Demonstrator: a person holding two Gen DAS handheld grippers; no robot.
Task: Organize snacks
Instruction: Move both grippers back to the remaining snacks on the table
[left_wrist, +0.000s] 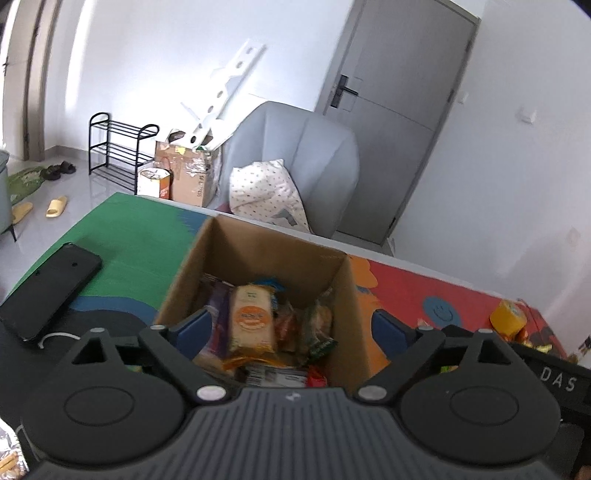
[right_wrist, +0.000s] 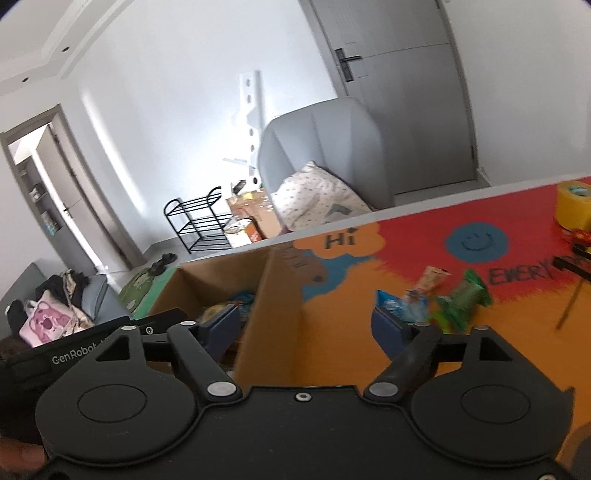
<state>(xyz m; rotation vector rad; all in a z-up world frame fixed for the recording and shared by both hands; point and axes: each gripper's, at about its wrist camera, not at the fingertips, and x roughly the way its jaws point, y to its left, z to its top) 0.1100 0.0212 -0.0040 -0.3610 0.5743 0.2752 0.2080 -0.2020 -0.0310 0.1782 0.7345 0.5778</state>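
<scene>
An open cardboard box stands on the colourful table mat and holds several snack packets, with a beige and orange packet on top. My left gripper is open and empty, its blue pads spread over the box opening. In the right wrist view my right gripper is open and empty, straddling the box's right wall. Loose snacks lie on the mat to its right: a blue packet, a green packet and a tan packet.
A black phone lies on the mat left of the box. A yellow tape roll stands at the far right with small wrapped sweets near it. A grey armchair with a pillow stands behind the table.
</scene>
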